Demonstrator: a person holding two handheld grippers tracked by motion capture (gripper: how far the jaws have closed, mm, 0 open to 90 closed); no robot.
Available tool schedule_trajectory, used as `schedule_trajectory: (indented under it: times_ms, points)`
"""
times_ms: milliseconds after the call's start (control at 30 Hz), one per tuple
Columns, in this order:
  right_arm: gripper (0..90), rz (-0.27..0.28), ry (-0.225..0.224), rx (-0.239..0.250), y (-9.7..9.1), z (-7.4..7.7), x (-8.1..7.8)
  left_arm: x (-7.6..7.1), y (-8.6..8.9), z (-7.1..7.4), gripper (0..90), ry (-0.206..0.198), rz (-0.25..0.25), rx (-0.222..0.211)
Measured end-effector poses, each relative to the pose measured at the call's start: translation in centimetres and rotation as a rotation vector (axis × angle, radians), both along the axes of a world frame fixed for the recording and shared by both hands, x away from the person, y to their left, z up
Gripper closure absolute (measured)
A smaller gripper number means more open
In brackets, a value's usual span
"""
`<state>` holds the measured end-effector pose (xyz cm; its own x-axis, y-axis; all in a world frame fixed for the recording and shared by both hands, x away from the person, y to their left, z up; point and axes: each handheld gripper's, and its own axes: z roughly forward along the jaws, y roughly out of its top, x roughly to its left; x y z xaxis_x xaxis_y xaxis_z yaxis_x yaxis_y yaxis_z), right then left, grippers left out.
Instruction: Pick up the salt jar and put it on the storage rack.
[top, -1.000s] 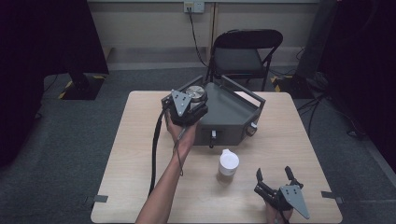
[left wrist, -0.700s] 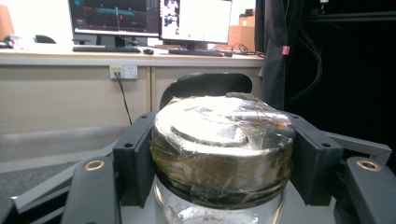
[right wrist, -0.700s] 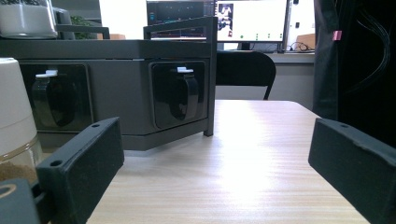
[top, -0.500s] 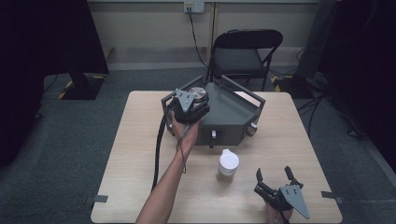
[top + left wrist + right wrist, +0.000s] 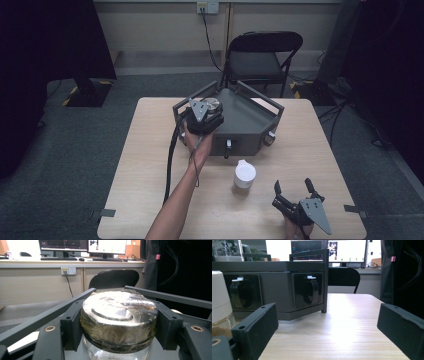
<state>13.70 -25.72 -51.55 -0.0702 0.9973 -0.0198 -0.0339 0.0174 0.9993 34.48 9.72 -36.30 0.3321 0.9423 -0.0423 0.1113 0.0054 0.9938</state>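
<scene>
Clamping lid: left gripper [image 5: 204,119] jaws pinch the jar's silver lid [image 5: 119,315] on the grey rack [image 5: 250,122] by the table's far edge, likely to lift | right gripper [image 5: 297,202] spread, idle at near right corner beside white-capped jar [image 5: 244,176]

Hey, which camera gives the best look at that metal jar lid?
The left gripper view: the taped metal lid sits close up between that hand-held gripper's jaws. The high view shows a small sliver of the lid behind the gripper. The right gripper view looks elsewhere.
</scene>
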Motion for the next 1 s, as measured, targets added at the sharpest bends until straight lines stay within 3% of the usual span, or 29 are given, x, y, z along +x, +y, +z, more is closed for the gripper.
schedule_trajectory:
  times_ms: [433,600,700,800,1000]
  points:
    - [2.0,0.0,0.0,0.0,0.0,0.0,0.0,0.1,0.1,0.0,33.9,0.008,0.0,-0.006]
    - [2.0,0.0,0.0,0.0,0.0,0.0,0.0,0.2,0.4,0.2,32.4,0.029,-0.011,-0.023]
    - [2.0,0.0,-0.001,0.0,0.0,0.0,0.0,0.4,0.4,-0.2,12.5,0.019,-0.025,-0.038]
    - [2.0,0.0,0.0,0.001,0.0,0.0,0.0,-0.1,-0.4,-0.3,2.0,-0.011,-0.009,-0.005]
    - [2.0,0.0,0.0,0.001,0.0,0.0,0.0,-0.8,-0.4,-0.1,0.0,-0.03,-0.027,-0.016]
